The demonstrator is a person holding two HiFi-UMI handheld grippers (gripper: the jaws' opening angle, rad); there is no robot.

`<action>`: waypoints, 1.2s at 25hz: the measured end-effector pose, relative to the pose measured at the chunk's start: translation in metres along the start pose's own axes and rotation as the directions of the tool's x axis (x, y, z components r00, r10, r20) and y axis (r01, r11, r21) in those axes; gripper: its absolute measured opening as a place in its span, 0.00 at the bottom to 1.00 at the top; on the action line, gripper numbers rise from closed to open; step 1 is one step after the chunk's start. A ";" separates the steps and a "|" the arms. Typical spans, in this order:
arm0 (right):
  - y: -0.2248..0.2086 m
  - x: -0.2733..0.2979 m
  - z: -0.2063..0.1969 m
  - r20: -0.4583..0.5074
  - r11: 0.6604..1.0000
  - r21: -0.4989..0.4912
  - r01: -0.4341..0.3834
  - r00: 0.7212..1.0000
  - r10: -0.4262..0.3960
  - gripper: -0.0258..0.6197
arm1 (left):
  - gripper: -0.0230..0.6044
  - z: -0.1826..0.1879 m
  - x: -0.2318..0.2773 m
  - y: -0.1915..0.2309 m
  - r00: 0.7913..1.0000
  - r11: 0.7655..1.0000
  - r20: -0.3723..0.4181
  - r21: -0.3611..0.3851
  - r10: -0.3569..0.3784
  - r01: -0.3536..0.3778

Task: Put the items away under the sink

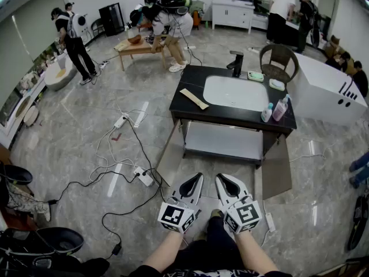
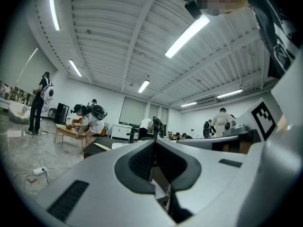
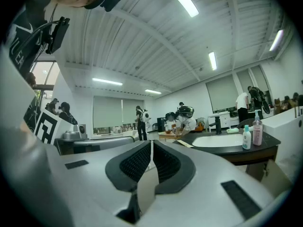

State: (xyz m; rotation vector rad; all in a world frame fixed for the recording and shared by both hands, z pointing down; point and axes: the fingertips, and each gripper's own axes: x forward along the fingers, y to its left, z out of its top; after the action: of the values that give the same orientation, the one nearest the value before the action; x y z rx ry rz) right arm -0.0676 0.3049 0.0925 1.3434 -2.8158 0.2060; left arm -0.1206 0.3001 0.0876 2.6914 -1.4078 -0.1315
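The left hand-held gripper (image 1: 197, 179) and the right hand-held gripper (image 1: 222, 179) are held low and level, side by side just in front of the person's body and well short of the dark bench (image 1: 190, 78). Each has its jaws closed together with nothing between them, which reads as a carrying posture for the approach, not a grasp. The things to be stored all sit on the bench top around the white sink basin (image 1: 235, 93). A blue-capped bottle (image 1: 267, 113) and a pink bottle (image 1: 280, 108) stand upright, just beside each other, at the front right corner. A green dish (image 1: 255, 75) lies at the back near the faucet (image 1: 236, 63), with a second dish (image 1: 277, 85) to its right (what they hold is too small to tell), and a flat beige strip (image 1: 194, 98) lies left of the basin. Below, the cabinet doors (image 1: 171, 150) stand wide open, presumably so the pale shelf (image 1: 225, 140) under the sink can be reached straight on. The shelf looks bare, so I judge the task hardly begun. The bottles, nearest the front edge, seem the easiest first pick, though being tall and narrow they could tip if nudged, and the jaws must open before closing on one.
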 end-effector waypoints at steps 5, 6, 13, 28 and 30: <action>-0.024 0.043 0.005 0.000 1.000 -0.008 -0.011 1.000 0.011 0.10 | 0.05 0.005 0.033 0.030 1.000 0.999 0.007 0.037 0.012 -0.012; -0.029 0.050 0.006 -0.001 1.000 -0.011 -0.013 1.000 0.013 0.10 | 0.05 0.005 0.041 0.036 1.000 0.999 0.006 0.037 0.014 -0.015; -0.067 0.100 0.011 -0.018 0.999 -0.007 -0.052 0.998 0.052 0.10 | 0.05 0.004 0.094 0.070 0.999 0.999 -0.005 0.021 0.036 -0.036; -0.124 0.188 0.009 -0.043 0.972 -0.030 -0.232 0.972 0.230 0.10 | 0.05 -0.015 0.185 0.127 0.995 0.996 -0.048 -0.008 0.089 -0.089; -0.129 0.196 0.005 -0.050 0.969 -0.022 -0.244 0.969 0.243 0.10 | 0.05 -0.018 0.192 0.132 0.994 0.995 -0.050 -0.010 0.096 -0.097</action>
State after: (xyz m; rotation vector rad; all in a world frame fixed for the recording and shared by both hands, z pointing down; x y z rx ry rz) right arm -0.0908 0.0729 0.1155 0.9700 -2.9256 0.1963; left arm -0.1169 0.0682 0.1166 2.5918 -1.5137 -0.0655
